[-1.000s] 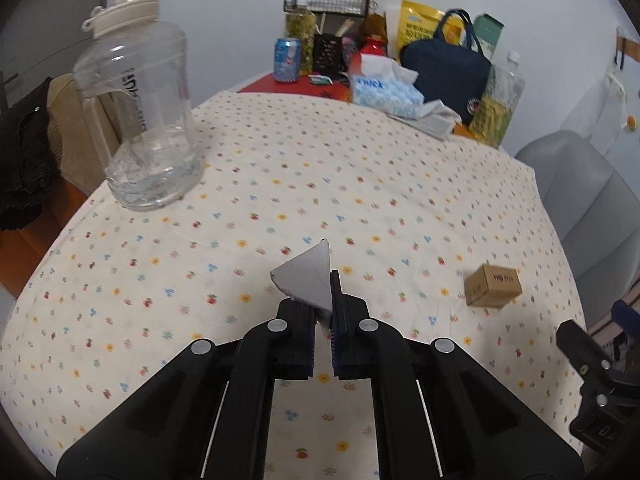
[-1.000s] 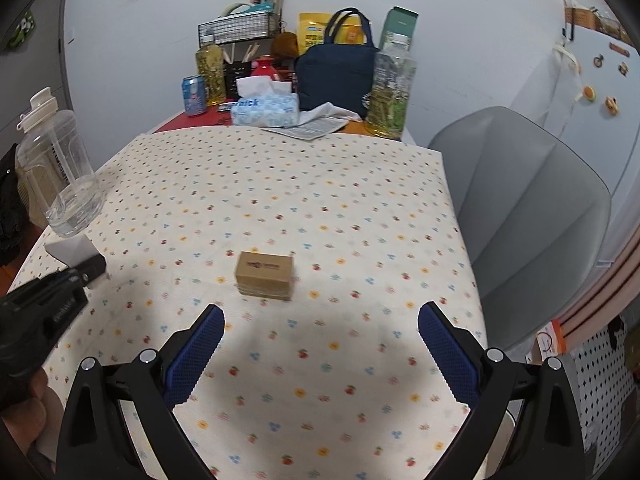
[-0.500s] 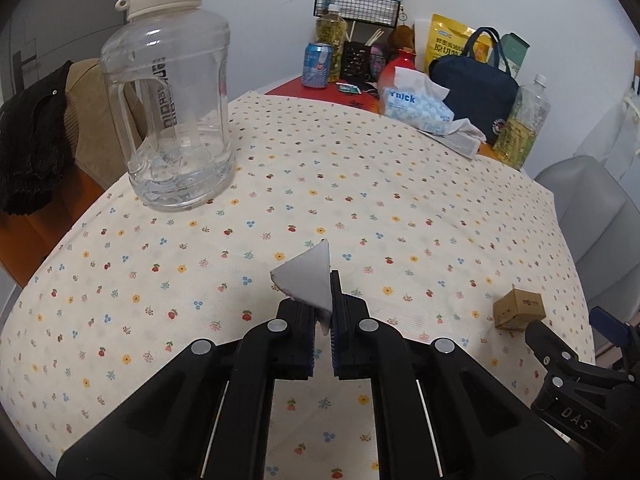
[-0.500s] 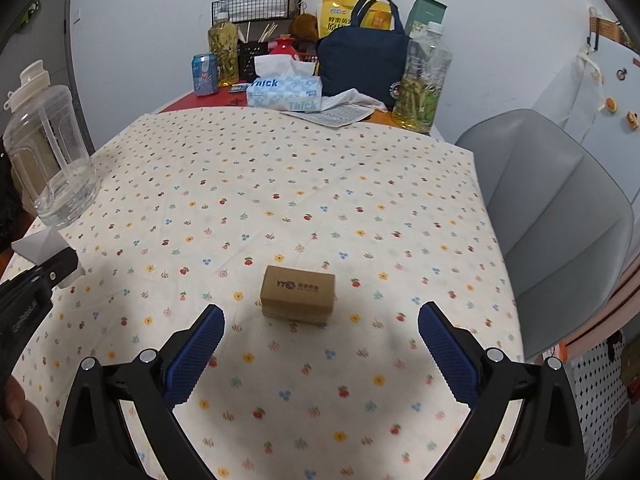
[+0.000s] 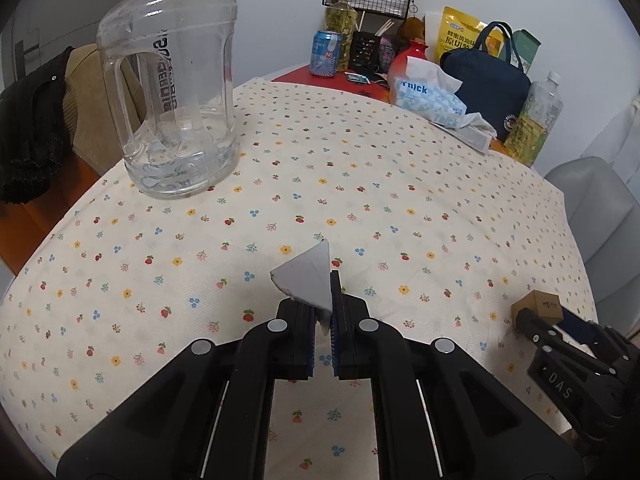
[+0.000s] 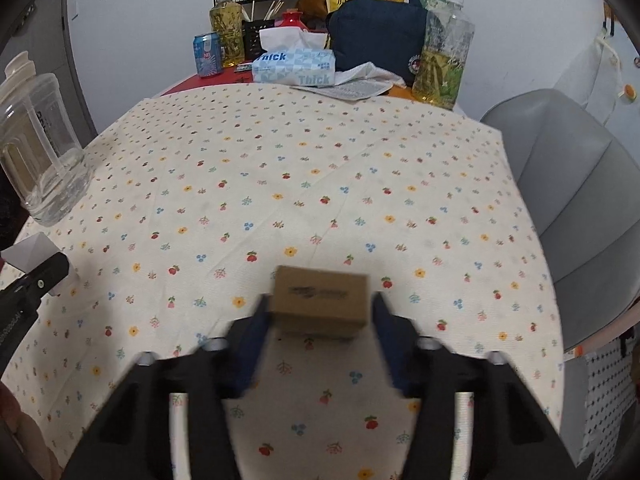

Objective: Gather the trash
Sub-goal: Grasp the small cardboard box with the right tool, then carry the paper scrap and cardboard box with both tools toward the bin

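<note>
My left gripper (image 5: 320, 308) is shut on a grey torn paper scrap (image 5: 306, 280), held just above the flowered tablecloth (image 5: 360, 184). From the right wrist view the scrap (image 6: 30, 252) and that gripper (image 6: 44, 272) show at the left edge. A small brown cardboard box (image 6: 320, 300) lies on the cloth between the blue pads of my right gripper (image 6: 318, 314). Its jaws are closing around the box, with a thin gap still showing on the right side. In the left wrist view the box (image 5: 538, 306) sits at the far right with the right gripper (image 5: 552, 322) around it.
A big clear water jug (image 5: 172, 92) stands at the table's left. At the back are a tissue pack (image 5: 428, 98), a navy bag (image 6: 376, 20), an oil bottle (image 6: 442, 56) and a can (image 5: 326, 58). A grey chair (image 6: 568, 200) stands to the right.
My right gripper has come forward and down over the box and its jaws have narrowed around it. The left gripper still holds the scrap and has drifted slightly.
</note>
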`<state>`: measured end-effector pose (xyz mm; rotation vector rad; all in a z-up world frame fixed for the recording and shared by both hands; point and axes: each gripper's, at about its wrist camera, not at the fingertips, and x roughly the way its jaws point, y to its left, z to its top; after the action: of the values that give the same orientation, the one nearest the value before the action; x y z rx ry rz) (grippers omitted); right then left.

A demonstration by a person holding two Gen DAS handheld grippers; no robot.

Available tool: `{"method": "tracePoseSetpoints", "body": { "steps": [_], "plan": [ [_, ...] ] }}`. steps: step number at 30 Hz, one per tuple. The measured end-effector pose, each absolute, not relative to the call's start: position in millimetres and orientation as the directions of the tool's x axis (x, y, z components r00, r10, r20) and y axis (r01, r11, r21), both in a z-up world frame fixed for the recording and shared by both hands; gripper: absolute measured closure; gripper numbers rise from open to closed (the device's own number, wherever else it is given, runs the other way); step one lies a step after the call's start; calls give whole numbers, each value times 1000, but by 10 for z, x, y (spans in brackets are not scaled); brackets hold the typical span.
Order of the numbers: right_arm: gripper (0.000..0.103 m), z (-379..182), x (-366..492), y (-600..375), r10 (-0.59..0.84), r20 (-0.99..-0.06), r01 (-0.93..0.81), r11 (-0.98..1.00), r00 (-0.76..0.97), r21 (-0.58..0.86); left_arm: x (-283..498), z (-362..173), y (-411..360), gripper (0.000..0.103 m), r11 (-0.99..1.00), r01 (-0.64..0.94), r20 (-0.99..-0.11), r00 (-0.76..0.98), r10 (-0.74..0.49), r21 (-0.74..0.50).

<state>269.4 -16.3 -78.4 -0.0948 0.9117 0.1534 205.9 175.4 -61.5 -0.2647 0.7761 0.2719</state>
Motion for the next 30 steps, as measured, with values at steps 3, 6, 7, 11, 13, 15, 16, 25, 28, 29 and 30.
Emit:
{"method": "tracePoseSetpoints", "body": {
  "steps": [3,6,7,11,13,15,16,25,28,29,30],
  "plan": [
    [57,-719,2628,-180,105,-779,-183,983,619,-13,2047,-593,1726,96,934,-333,-714,686,144,-132],
    [57,-648,2560,-216,114,-771,-187,982,627,-6,2020,-551,1676,96,937,-326,-709,691,143,-129],
    [57,-623,2527,-237,115,-768,-185,983,630,-4,2008,-533,1655,96,938,-323,-706,694,143,-127],
    [57,-522,2379,-364,116,-762,-173,985,637,5,1936,-459,1566,96,942,-311,-695,705,142,-123],
    [57,-455,2286,-434,109,-752,-164,986,650,1,1895,-420,1508,96,945,-304,-689,710,141,-121],
    [57,-384,2179,-513,106,-741,-155,988,664,3,1852,-383,1449,96,948,-296,-684,717,138,-120],
    [57,-359,2143,-548,105,-736,-151,988,668,4,1825,-353,1400,96,950,-290,-679,721,136,-118],
    [57,-160,1715,-1001,94,-701,-103,994,707,29,1599,-147,946,96,971,-219,-644,757,105,-99],
    [57,-110,1586,-1174,83,-690,-80,996,719,36,1537,-93,792,96,976,-196,-635,766,95,-91],
    [57,-100,1553,-1223,80,-687,-74,997,722,39,1514,-71,724,96,979,-186,-632,770,90,-87],
    [57,-80,1502,-1301,76,-683,-63,997,727,44,1501,-58,681,96,980,-179,-630,772,87,-85]
  ]
}}
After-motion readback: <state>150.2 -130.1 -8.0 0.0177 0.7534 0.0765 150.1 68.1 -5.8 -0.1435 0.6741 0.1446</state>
